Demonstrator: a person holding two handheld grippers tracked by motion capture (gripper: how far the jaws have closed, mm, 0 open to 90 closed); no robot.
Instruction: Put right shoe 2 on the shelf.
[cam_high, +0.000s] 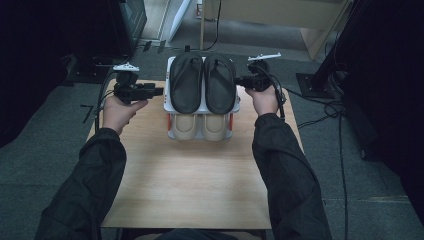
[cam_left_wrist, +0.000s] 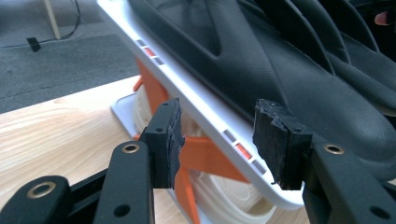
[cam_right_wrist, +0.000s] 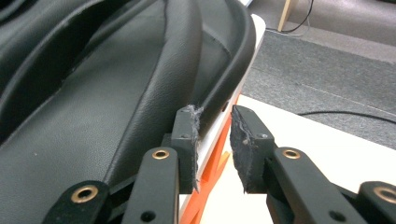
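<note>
The shoe rack (cam_high: 202, 107) is being approached from both sides in the high view: its white upper shelf, loaded with a pair of black sandals (cam_high: 203, 82), is lying between the left gripper (cam_high: 156, 92) and the right gripper (cam_high: 239, 80), and beige slippers (cam_high: 200, 126) are being kept on the level below. The rack is standing at the far end of the wooden table (cam_high: 190, 180).

In the left gripper view, the white shelf edge (cam_left_wrist: 212, 128) is being straddled by the left gripper (cam_left_wrist: 217, 140), whose jaws are standing open and apart from it. Orange struts (cam_left_wrist: 205, 156) are showing just behind the pads.

In the right gripper view, the right gripper (cam_right_wrist: 214, 144) is being narrowed around the opposite shelf rim (cam_right_wrist: 215, 128), one pad seemingly touching; whether a firm grip is made cannot be told.

For a steady lift, both rims should probably be seated deep between the pads and clamped evenly, so the sandals are not tipped.

No readable writing or brand is being shown.
</note>
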